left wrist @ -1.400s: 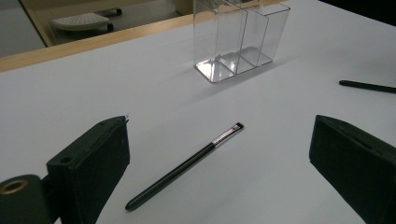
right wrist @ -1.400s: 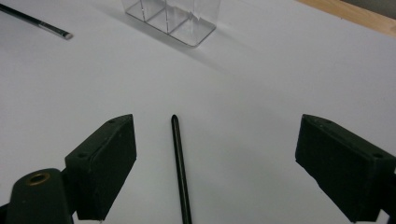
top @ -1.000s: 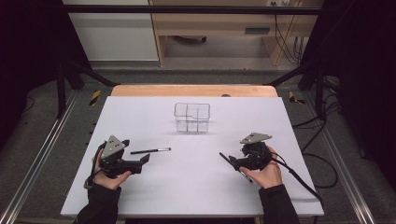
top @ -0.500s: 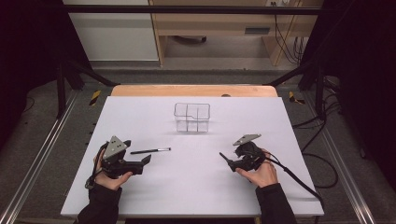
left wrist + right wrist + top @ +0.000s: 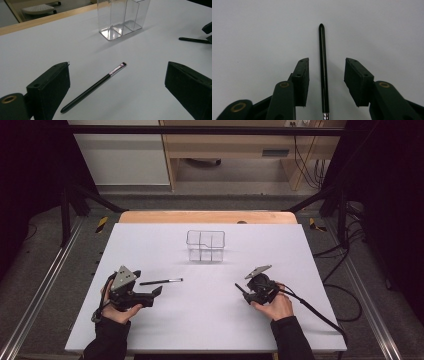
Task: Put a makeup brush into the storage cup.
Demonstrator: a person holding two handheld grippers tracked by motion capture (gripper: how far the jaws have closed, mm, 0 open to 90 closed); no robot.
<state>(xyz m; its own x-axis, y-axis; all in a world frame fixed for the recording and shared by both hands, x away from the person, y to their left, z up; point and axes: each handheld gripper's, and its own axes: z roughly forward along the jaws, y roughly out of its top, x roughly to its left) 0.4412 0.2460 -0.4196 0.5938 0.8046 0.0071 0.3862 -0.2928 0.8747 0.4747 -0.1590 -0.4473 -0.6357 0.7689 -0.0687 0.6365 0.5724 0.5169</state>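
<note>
A thin black makeup brush (image 5: 161,281) lies on the white table (image 5: 210,320), just beyond my left gripper (image 5: 156,292). In the left gripper view that brush (image 5: 95,86) rests between wide open jaws (image 5: 117,66), untouched. A second black brush (image 5: 240,289) lies by my right gripper (image 5: 247,295). In the right gripper view its handle (image 5: 323,65) runs straight up between the open jaws (image 5: 327,61), with a gap on each side. A clear plastic organizer (image 5: 205,245) with several compartments stands upright at the table's middle back and looks bare inside.
The organizer (image 5: 122,17) stands beyond the left brush, with the second brush (image 5: 193,40) and the right gripper (image 5: 208,30) off to the side. A wooden strip (image 5: 207,216) borders the table's far edge. A black cable (image 5: 320,312) trails from the right gripper.
My right gripper has shifted a little to the left and tilted down over the second brush. The left gripper and both brushes have stayed put.
</note>
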